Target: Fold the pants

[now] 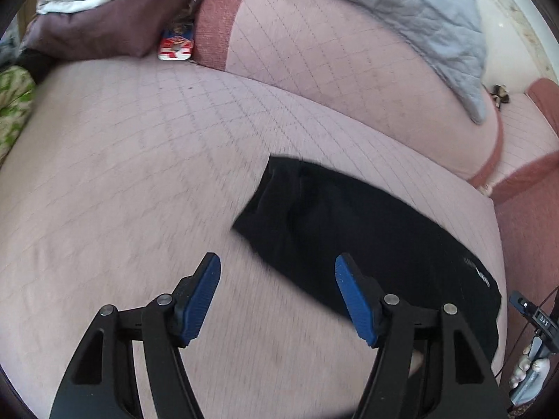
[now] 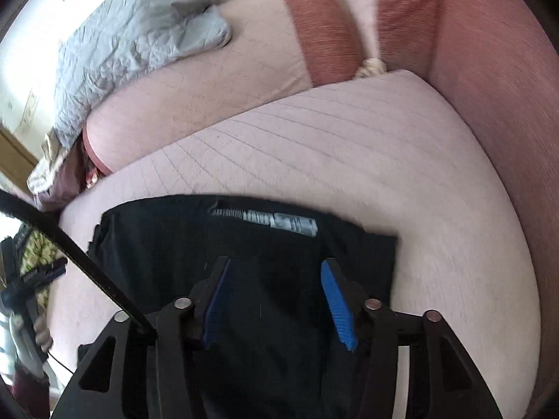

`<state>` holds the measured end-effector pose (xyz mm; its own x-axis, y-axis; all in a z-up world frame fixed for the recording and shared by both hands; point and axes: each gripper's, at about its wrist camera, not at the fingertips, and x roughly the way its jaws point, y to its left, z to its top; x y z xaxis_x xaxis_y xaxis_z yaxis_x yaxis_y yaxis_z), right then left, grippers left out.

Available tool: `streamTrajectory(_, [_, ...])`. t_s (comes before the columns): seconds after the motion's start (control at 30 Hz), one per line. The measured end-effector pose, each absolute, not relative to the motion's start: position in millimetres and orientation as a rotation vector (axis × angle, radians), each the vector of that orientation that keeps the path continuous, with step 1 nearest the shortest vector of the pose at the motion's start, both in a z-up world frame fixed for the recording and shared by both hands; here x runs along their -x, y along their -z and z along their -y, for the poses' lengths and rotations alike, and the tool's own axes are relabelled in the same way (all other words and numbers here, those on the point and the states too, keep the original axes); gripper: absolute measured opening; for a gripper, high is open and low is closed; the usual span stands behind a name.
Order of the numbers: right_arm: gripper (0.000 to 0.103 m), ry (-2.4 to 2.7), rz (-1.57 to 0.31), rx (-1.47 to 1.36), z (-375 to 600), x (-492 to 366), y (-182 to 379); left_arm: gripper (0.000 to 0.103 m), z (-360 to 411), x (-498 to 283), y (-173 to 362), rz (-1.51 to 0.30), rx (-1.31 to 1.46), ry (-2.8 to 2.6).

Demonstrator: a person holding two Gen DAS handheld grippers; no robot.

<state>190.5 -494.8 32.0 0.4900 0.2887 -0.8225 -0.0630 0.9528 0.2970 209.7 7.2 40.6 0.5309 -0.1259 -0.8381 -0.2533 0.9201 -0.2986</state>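
Black pants (image 1: 367,230) lie folded in a compact stack on the pink quilted sofa seat (image 1: 139,174). My left gripper (image 1: 277,262) is open and empty, hovering above the seat at the stack's near left edge. In the right wrist view the pants (image 2: 181,244) fill the lower middle, with a white printed label (image 2: 279,221) near their far edge. My right gripper (image 2: 276,265) is open, directly over the pants, holding nothing.
A grey-blue quilted blanket (image 1: 419,17) hangs over the pink back cushion (image 1: 332,63). A maroon pillow (image 1: 97,31) and a red-white pack (image 1: 175,47) sit at the far left. The reddish sofa arm (image 2: 489,104) bounds the seat on the right.
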Motion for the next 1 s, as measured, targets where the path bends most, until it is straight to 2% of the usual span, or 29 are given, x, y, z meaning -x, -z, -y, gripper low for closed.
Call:
streamTrajectory(0.2, [0.06,-0.28,-1.131,-0.063,464.7,-256.9,-2.6,0.067,-13.4,-275.5,-20.9,-1.021,0.4,-0.075])
streamTrajectory(0.37, [0.06,-0.323,-1.177,-0.021,448.3,-284.1,17.1,0.068,-11.8,-315.2,3.5,-1.084,0.365,0.0])
streamTrajectory(0.4, [0.06,-0.335,-1.19,-0.015,444.8,-288.1,21.7,0.071,-7.0,-318.5,6.2,-1.09,0.336,0.017])
streamTrajectory(0.47, [0.06,-0.351,-1.205,0.009,436.6,-294.1,27.3,0.089,4.6,-321.3,6.8,-1.077,0.265,0.049])
streamTrajectory(0.53, [0.062,-0.359,-1.192,0.051,429.2,-296.0,27.9,0.09,18.4,-322.6,9.4,-1.082,0.199,0.05])
streamTrajectory(0.57, [0.062,-0.367,-1.188,0.054,427.5,-295.4,27.6,0.086,24.6,-321.7,10.1,-1.083,0.162,0.047])
streamTrajectory(0.6, [0.058,-0.37,-1.187,0.052,425.7,-294.4,27.0,0.077,31.5,-319.9,10.3,-1.084,0.114,0.038])
streamTrajectory(0.63, [0.041,-0.383,-1.185,0.049,423.3,-291.8,25.6,0.05,36.7,-316.1,8.0,-1.075,0.08,0.029])
streamTrajectory(0.67, [0.033,-0.395,-1.183,0.049,422.6,-288.9,24.2,0.012,38.6,-312.8,4.4,-1.07,0.088,0.063])
streamTrajectory(0.7, [0.024,-0.391,-1.176,0.066,421.5,-285.7,22.5,0.012,39.1,-309.2,1.4,-1.08,0.125,0.116])
streamTrajectory(0.73, [0.01,-0.378,-1.169,0.087,420.6,-282.3,20.5,0.012,39.2,-304.5,-2.2,-1.081,0.137,0.118])
streamTrajectory(0.8, [0.006,-0.355,-1.155,0.061,425.9,-274.6,15.3,0.012,42.3,-291.3,-11.9,-1.052,0.094,0.09])
streamTrajectory(1.0, [0.004,-0.291,-1.089,0.123,417.5,-239.9,-10.7,0.012,41.4,-243.6,-45.0,-0.996,0.108,0.084])
